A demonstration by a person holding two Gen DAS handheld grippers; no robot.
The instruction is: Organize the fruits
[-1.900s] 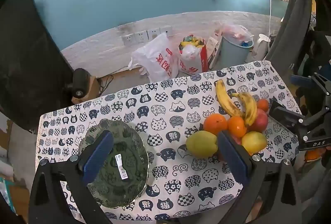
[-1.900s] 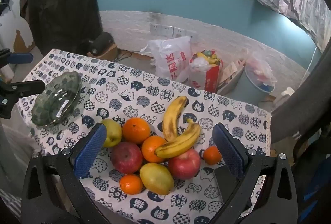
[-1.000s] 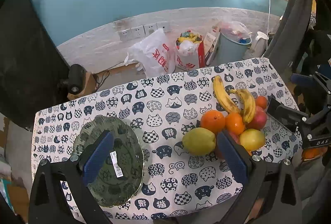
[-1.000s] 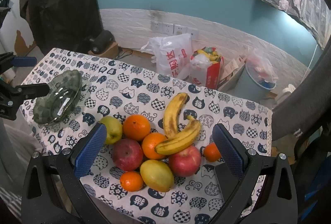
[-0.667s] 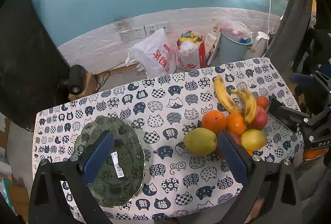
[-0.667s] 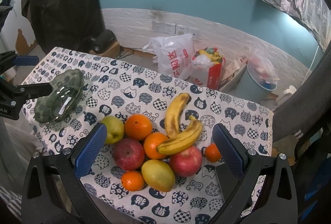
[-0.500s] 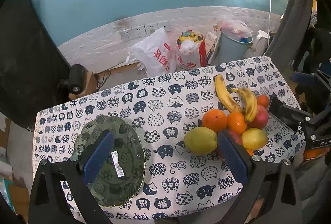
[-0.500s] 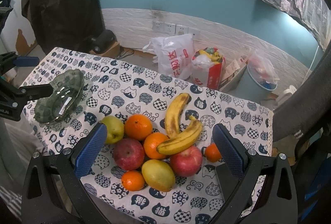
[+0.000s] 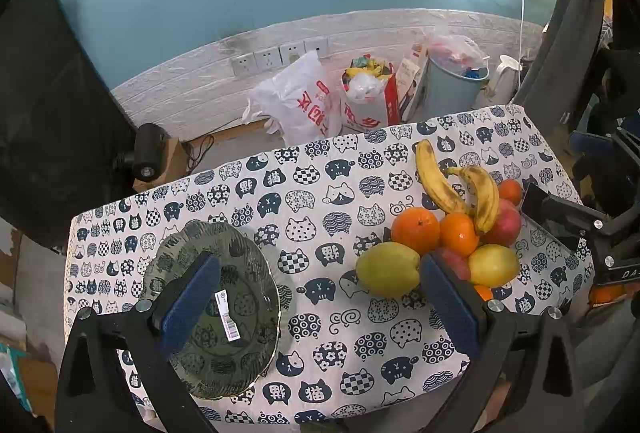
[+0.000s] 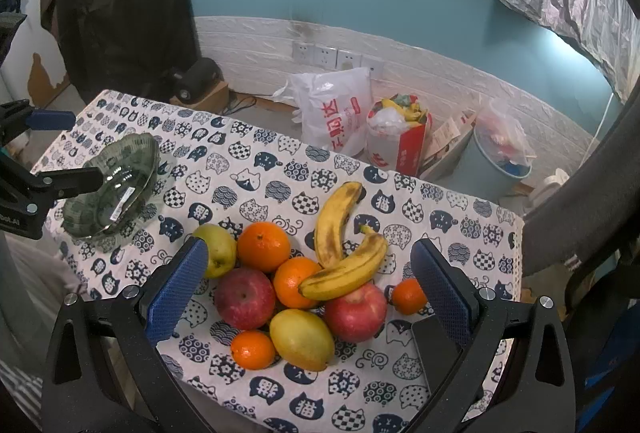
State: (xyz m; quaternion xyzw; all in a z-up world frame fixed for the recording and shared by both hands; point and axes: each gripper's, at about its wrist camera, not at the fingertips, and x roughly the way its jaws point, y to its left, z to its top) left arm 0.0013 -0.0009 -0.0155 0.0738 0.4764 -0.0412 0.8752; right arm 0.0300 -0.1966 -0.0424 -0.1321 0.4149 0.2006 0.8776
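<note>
fruit waiting, nothing picked yet

both hand-held grippers hovered wide and empty: the left hand-held gripper (image 9: pixel 316 297) above the glass bowl (image 9: pixel 216 317), the right hand-held gripper (image 10: pixel 308 281) over the fruit pile (image 10: pixel 300 285) on the desk (image 10: pixel 256 169). seemingly the opening step; next, closing on one fruit, perhaps the top banana (image 10: pixel 348 273).

Beyond the cat-print tablecloth (image 9: pixel 312 201), a white shopping bag (image 9: pixel 298 101), red carton (image 9: pixel 368 105) and blue bin (image 9: pixel 454 85) line the far wall.
</note>
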